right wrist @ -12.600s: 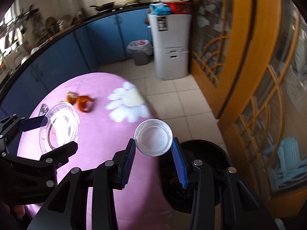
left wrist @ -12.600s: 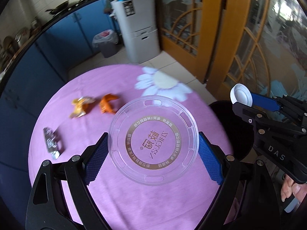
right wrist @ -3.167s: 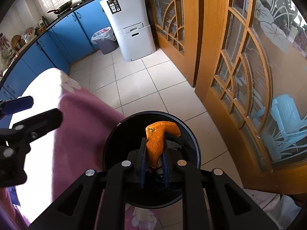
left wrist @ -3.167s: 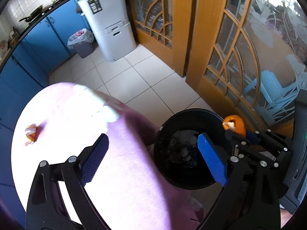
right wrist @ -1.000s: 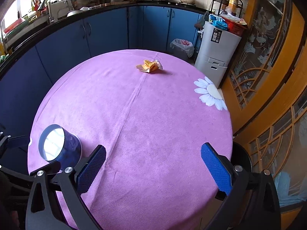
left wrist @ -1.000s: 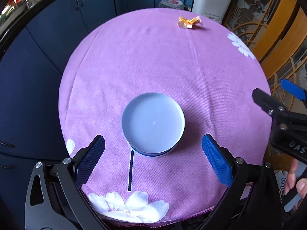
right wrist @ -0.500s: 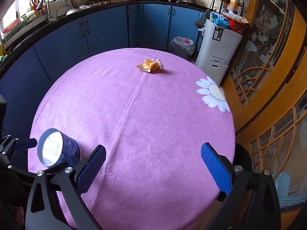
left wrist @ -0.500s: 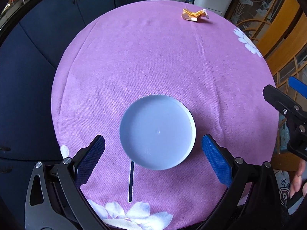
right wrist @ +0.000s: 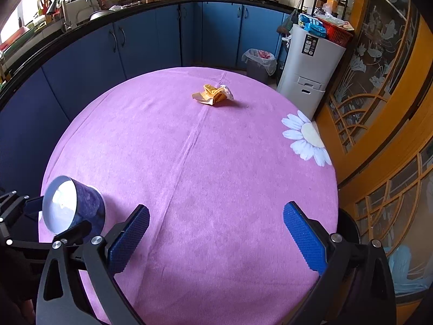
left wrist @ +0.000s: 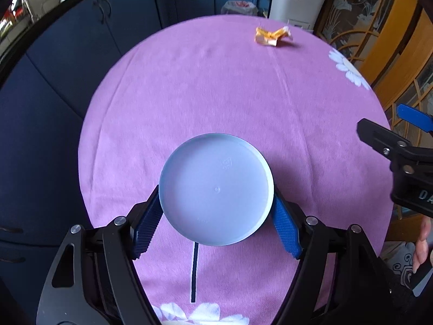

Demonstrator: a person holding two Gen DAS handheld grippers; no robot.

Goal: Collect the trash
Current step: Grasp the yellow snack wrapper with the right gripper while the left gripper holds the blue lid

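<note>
Since a second ago we have brought the left gripper (left wrist: 216, 224) down around the upturned blue cup (left wrist: 216, 189), and its jaws are closing, pads at the rim on both sides though we cannot tell if they press yet. We take it across its width because that suits a round cup. Further right, the right gripper (right wrist: 216, 239) hangs wide open and empty over the purple tablecloth (right wrist: 216, 162), with the crumpled orange wrapper (right wrist: 212, 94) waiting at the far edge.
</note>
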